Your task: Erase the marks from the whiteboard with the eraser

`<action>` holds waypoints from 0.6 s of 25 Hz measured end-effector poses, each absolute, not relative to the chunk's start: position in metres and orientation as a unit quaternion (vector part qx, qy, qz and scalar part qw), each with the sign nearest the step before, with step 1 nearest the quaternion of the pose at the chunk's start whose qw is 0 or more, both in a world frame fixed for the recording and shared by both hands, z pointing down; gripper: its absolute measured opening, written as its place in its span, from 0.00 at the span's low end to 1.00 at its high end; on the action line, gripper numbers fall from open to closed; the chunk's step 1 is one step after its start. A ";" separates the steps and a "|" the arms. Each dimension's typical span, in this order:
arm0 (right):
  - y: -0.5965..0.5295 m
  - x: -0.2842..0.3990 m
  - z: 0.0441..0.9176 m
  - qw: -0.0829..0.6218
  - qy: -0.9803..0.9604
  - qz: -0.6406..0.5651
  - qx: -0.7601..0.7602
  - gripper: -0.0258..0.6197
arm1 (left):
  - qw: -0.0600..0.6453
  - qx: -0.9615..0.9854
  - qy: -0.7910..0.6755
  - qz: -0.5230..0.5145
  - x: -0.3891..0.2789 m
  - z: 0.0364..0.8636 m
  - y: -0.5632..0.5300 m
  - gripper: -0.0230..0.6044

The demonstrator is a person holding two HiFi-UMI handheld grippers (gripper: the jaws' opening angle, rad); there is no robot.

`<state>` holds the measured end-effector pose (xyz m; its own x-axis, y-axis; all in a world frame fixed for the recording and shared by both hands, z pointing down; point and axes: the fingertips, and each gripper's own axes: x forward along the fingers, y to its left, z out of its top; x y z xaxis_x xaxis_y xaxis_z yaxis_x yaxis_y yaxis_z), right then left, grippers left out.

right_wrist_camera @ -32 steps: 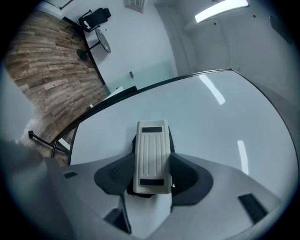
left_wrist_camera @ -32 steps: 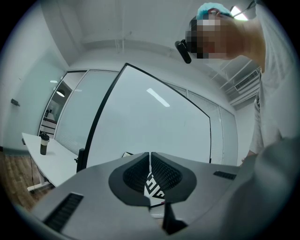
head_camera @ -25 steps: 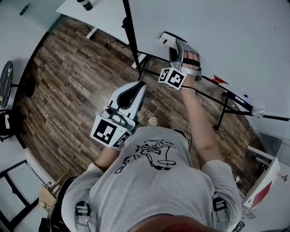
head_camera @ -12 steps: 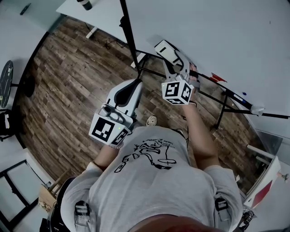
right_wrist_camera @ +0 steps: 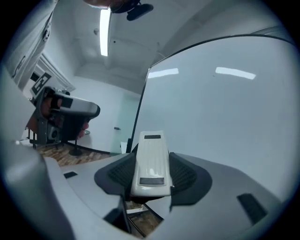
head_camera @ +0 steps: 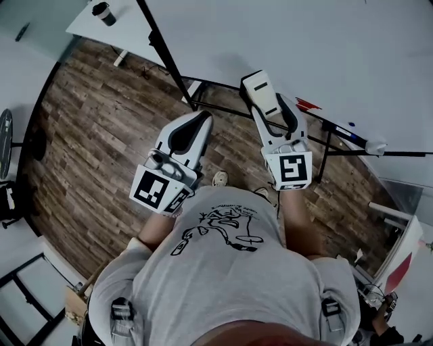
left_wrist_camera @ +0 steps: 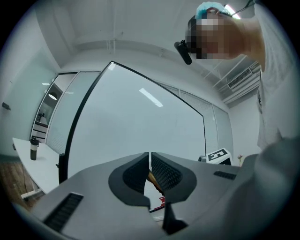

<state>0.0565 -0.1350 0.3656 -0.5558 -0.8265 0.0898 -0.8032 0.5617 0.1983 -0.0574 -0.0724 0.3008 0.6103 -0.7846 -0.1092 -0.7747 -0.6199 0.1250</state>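
1. While the person stood over the wood floor (head_camera: 101,135), both grippers pointed forward toward the whiteboard (head_camera: 325,54), which filled the upper right of the head view.
2. Right gripper (head_camera: 267,111): jaws clamped on the eraser (head_camera: 258,91), one pad against each long side. The right gripper view showed the white eraser body standing out past the jaw tips, top face toward the camera.
3. Eraser position: the front end lay near the lower edge of the whiteboard, just above the black stand frame (head_camera: 223,88). Contact between eraser and board surface could not be judged from any view.
4. Left gripper (head_camera: 196,120): jaws drawn together, only a thin slit between the ribbed pads, nothing held. It hung lower and to the left of the right gripper, well apart from the eraser and over the floor.
5. Marker cubes sat at the rear of each gripper, close to the person's grey T-shirt (head_camera: 223,284).
6. A small red item (head_camera: 308,105) lay along the board's bottom ledge, right of the eraser.
7. Background: a white table (head_camera: 128,37) at far upper left with a dark cup (head_camera: 103,10) standing on it.
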 end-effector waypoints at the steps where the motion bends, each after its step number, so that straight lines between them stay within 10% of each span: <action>1: -0.130 0.067 0.361 0.077 -0.879 -0.065 0.466 0.41 | 0.031 0.899 -0.430 -0.077 -0.050 0.299 -0.072 0.09; 15: -0.042 0.187 0.285 -0.013 -0.868 -0.070 0.491 0.40 | 0.018 0.924 -0.372 -0.083 0.063 0.281 -0.055 0.09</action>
<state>0.1874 -0.0421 0.2848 -0.5181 -0.8505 -0.0907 -0.8540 0.5086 0.1093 0.0631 -0.0551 0.2809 0.7096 -0.6906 -0.1396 -0.6848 -0.7226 0.0943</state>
